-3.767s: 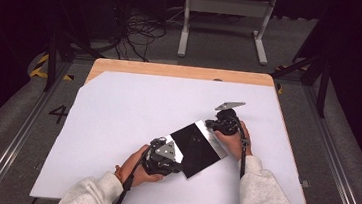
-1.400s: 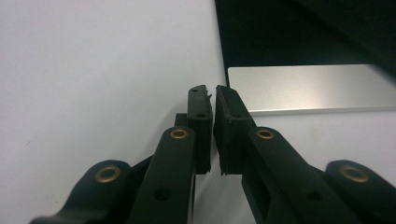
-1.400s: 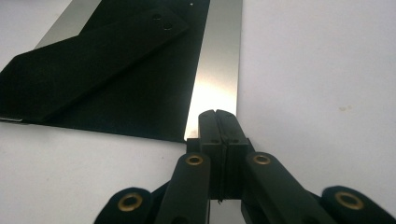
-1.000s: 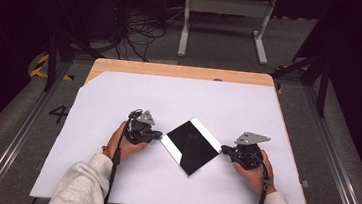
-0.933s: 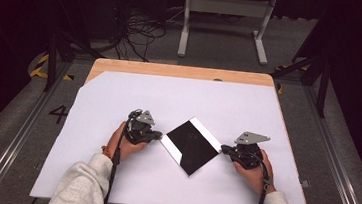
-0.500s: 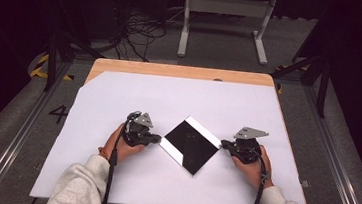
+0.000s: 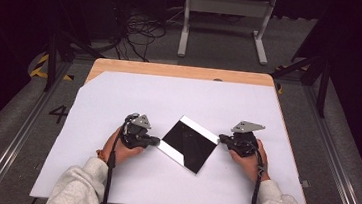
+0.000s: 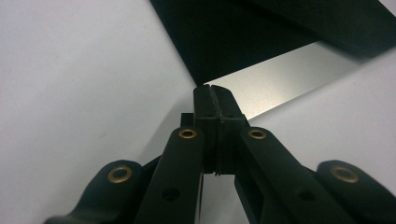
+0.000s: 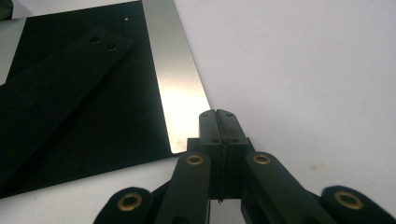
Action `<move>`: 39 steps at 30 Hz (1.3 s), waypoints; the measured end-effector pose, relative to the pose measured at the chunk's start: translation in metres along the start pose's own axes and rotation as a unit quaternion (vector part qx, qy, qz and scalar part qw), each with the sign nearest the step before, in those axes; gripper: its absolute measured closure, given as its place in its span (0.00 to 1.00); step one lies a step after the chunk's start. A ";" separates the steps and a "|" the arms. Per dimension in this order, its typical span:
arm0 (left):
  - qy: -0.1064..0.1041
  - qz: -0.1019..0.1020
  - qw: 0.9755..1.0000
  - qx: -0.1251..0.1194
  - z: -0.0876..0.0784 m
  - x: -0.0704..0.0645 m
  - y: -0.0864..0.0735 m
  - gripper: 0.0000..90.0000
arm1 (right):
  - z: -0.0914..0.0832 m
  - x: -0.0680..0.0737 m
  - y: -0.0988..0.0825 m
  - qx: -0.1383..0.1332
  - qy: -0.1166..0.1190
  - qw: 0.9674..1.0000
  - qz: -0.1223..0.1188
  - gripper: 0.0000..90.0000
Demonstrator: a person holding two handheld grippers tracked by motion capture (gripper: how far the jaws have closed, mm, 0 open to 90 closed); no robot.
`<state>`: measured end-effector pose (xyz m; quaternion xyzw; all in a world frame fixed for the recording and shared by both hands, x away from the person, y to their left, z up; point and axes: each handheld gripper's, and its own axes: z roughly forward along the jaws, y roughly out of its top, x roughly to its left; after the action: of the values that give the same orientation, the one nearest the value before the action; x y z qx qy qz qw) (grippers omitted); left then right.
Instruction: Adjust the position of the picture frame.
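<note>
Flat black square plate with silver edges (image 7: 189, 144) is being nudged square — left gripper (image 7: 154, 140) and right gripper (image 7: 222, 138) jaws closed empty at opposite corners; gentle, balanced pushes needed next.

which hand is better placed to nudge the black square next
Slightly the right. The right gripper, jaws shut, sits at the black square's right corner beside its silver edge. The left gripper, also shut, is just as close at the left corner, so it is nearly even.
</note>
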<state>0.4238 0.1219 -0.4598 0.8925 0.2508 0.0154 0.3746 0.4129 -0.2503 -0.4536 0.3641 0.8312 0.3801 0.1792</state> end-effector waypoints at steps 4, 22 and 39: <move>-0.006 0.004 1.000 -0.002 -0.001 -0.001 -0.002 1.00 | 0.002 0.000 0.002 0.000 -0.001 1.000 0.000 1.00; -0.036 0.015 0.999 0.008 -0.002 -0.013 -0.007 1.00 | 0.020 -0.008 0.015 -0.001 -0.016 1.000 0.005 1.00; -0.032 0.019 0.999 -0.001 -0.002 -0.022 -0.011 1.00 | 0.014 0.001 0.011 0.020 0.010 1.000 -0.004 1.00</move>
<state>0.3988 0.1197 -0.4625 0.8966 0.2218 -0.0054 0.3832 0.4254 -0.2370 -0.4546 0.3610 0.8417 0.3660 0.1652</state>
